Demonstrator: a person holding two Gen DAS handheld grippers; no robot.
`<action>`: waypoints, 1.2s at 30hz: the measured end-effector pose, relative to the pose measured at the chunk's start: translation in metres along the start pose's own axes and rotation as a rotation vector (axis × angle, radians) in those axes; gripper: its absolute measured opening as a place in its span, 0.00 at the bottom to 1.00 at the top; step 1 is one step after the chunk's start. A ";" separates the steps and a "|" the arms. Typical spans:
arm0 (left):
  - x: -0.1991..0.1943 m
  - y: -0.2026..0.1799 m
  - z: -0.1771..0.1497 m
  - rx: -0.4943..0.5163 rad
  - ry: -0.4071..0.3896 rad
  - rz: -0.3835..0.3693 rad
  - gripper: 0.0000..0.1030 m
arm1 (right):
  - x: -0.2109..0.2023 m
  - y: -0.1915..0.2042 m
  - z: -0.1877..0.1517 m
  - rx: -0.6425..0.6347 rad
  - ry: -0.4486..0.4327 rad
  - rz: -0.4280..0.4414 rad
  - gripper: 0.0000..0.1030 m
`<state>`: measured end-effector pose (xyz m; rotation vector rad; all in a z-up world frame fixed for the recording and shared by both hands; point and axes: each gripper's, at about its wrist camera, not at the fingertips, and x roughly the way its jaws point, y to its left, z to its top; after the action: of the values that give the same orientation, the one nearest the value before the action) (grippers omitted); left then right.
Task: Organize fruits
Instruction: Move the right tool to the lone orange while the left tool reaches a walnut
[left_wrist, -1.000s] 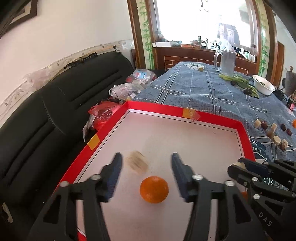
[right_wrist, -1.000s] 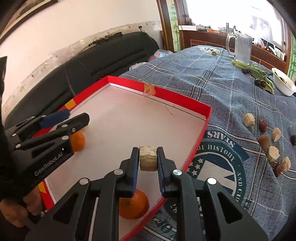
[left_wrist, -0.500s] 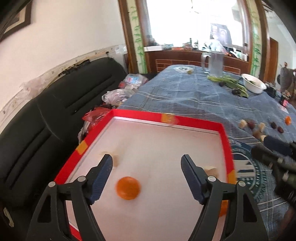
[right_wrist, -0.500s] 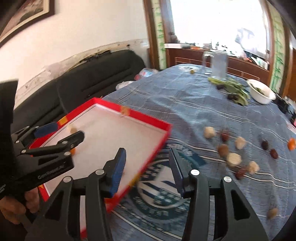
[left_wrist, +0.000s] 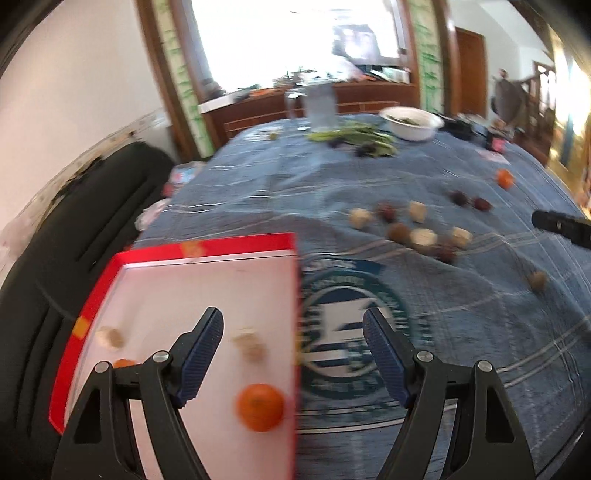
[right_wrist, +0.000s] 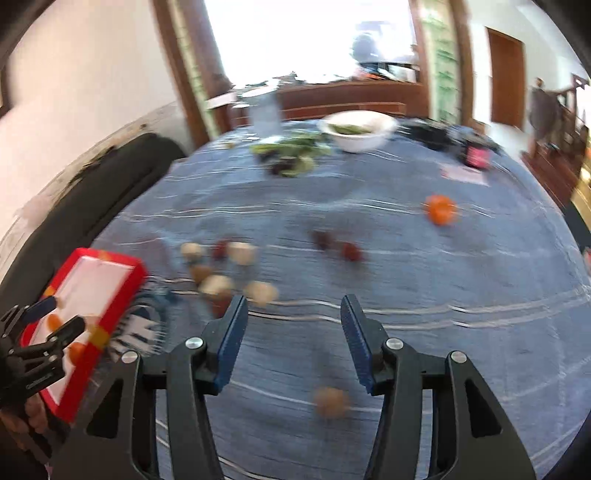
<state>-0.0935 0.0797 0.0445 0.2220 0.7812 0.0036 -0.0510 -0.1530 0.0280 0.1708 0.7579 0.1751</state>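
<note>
On my far left sits the red tray (left_wrist: 243, 242), where I am collecting the fruit: an orange (left_wrist: 260, 406) lies near its right wall, a pale chunk (left_wrist: 249, 343) just above it, another pale piece (left_wrist: 110, 336) by the left wall, and a second orange (left_wrist: 123, 363) peeks out behind my left finger. My left gripper (left_wrist: 293, 358) hangs over the tray's right edge and the cloth's round emblem (left_wrist: 351, 332), fingers wide apart and empty, because it has nothing to carry just now.

Further right, the loose pile (right_wrist: 225, 273) of pale chunks and dark red fruits waits on the blue cloth (right_wrist: 443, 332), well apart from the tray, with two dark fruits (right_wrist: 338, 245) beyond and a lone orange (right_wrist: 439, 209) far right. My right gripper (right_wrist: 291, 339) points over open cloth, jaws opening with nothing between them; a brownish round fruit (right_wrist: 330, 402) lies on the cloth below them, probably my next pick.

A second ago my right fingers were clamped on a pale chunk above the tray; now that chunk lies in the tray and I have swung right toward the pile. My left fingers framed the orange then and have since spread wider and slid right, so the pile has come into that view.
</note>
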 end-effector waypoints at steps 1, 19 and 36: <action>0.001 -0.009 0.002 0.019 0.010 -0.026 0.76 | -0.003 -0.013 -0.001 0.013 0.004 -0.016 0.52; -0.007 -0.116 0.030 0.191 0.078 -0.371 0.76 | 0.078 -0.139 0.088 0.247 0.136 -0.142 0.52; 0.026 -0.182 0.027 0.227 0.162 -0.476 0.76 | 0.110 -0.152 0.082 0.221 0.135 -0.195 0.07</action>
<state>-0.0700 -0.1009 0.0086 0.2483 0.9817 -0.5245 0.0991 -0.2842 -0.0200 0.2952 0.9231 -0.0842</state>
